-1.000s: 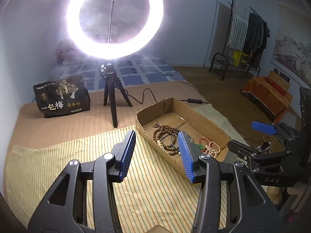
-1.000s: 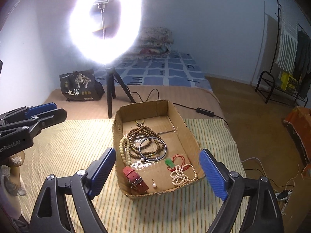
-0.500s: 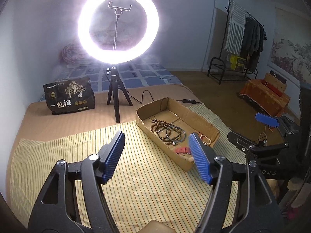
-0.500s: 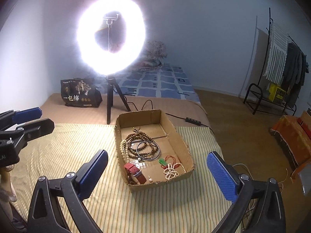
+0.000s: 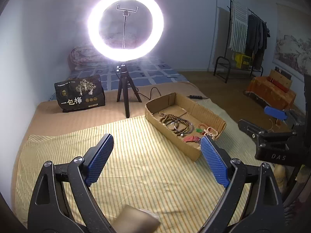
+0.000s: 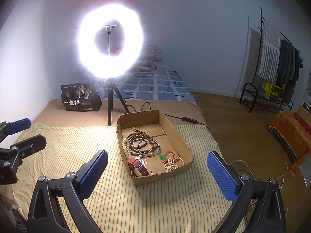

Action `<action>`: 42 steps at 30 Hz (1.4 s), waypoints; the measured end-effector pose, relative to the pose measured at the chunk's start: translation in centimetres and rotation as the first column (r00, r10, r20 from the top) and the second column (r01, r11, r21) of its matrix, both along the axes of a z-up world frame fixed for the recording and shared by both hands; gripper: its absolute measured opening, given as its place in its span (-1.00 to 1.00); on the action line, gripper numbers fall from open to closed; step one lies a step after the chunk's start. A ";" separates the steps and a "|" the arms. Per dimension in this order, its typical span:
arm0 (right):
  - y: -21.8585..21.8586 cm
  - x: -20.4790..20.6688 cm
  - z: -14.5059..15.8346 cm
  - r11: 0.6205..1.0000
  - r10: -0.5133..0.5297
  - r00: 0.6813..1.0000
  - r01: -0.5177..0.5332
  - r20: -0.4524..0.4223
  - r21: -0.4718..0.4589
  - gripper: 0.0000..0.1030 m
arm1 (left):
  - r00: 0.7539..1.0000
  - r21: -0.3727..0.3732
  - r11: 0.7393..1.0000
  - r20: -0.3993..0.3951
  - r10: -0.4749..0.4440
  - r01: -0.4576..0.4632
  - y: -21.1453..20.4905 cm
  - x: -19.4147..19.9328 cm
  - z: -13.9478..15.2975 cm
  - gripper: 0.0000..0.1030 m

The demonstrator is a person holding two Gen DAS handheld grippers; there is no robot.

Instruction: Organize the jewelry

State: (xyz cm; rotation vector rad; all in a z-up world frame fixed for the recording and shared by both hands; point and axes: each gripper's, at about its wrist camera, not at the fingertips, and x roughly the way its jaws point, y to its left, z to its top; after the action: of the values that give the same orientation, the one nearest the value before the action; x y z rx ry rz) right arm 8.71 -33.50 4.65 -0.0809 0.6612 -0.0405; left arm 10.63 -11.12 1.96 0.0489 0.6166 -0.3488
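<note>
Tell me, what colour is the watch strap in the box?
Red. The watch strap shows best in the right wrist view.

the black bag (image 5: 80,96) beside the tripod carries large white characters "一包梅" across its lower front, under a pale tree picture; the same three characters read on the bag in the right wrist view (image 6: 80,97). a line of small print along the bag's top edge and the round gold seals beside the characters are too small to read. the black body of the right gripper (image 5: 272,124), seen from the left wrist, bears the pale letters "das". the yellow crate (image 5: 243,60) under the clothes rack has dark print, unreadable.
</note>
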 end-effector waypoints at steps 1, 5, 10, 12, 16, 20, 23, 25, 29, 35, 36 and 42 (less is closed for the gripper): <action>0.0 0.0 -0.1 1.000 -0.001 1.000 0.001 0.001 -0.003 0.99 | 1.000 0.009 1.000 0.000 0.003 -0.003 0.0 -0.1 -0.1 0.81; -0.1 0.1 -0.4 1.000 -0.007 1.000 0.007 -0.001 -0.009 0.99 | 1.000 0.013 1.000 -0.020 0.013 -0.013 0.4 0.1 -0.6 0.82; -0.3 0.4 -0.7 1.000 -0.017 1.000 0.017 -0.010 0.005 0.99 | 1.000 0.002 1.000 -0.013 0.027 -0.027 0.7 0.1 -0.6 0.98; -0.4 0.4 -0.8 1.000 -0.021 1.000 0.021 -0.014 0.007 0.99 | 1.000 -0.002 1.000 -0.015 0.026 -0.026 0.8 0.1 -0.6 0.97; -0.7 0.3 -0.9 1.000 -0.030 0.999 0.030 -0.018 0.007 0.99 | 1.000 0.004 1.000 -0.020 0.025 -0.025 0.6 0.2 -0.7 0.98; -0.8 0.3 -1.0 0.999 -0.037 0.999 0.037 -0.018 0.003 0.99 | 1.000 0.007 1.000 -0.024 0.020 -0.020 0.4 0.0 -0.7 0.98; -0.9 0.2 -1.0 0.999 -0.036 0.999 0.036 -0.018 0.001 0.99 | 1.000 0.009 1.000 -0.022 0.015 -0.015 0.3 -0.1 -0.7 0.98; -0.9 0.2 -1.0 0.999 -0.036 0.999 0.036 -0.017 -0.002 0.99 | 1.000 0.015 1.000 -0.017 0.014 -0.014 0.2 -0.2 -0.7 0.98; -0.9 0.1 -0.9 0.999 -0.034 0.999 0.034 -0.015 -0.011 0.99 | 1.000 0.014 1.000 -0.019 0.019 -0.019 0.3 -0.2 -0.7 0.98; -1.0 0.2 -0.9 0.999 -0.041 0.999 0.040 -0.013 -0.015 0.99 | 1.000 0.013 1.000 -0.019 0.020 -0.019 0.3 -0.2 -0.7 0.98; -1.0 0.2 -0.9 0.999 -0.040 0.999 0.040 -0.013 -0.016 0.99 | 1.000 0.014 1.000 -0.018 0.019 -0.019 0.3 -0.2 -0.7 0.98; -0.9 0.2 -1.0 0.999 -0.036 0.999 0.035 -0.015 -0.022 0.99 | 1.000 0.015 1.000 -0.020 0.020 -0.020 0.3 -0.2 -0.7 0.98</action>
State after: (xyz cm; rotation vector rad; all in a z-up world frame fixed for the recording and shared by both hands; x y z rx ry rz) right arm 8.87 -34.41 3.60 -0.0905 0.6773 -0.0814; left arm 10.41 -10.83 1.27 0.0531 0.6388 -0.3255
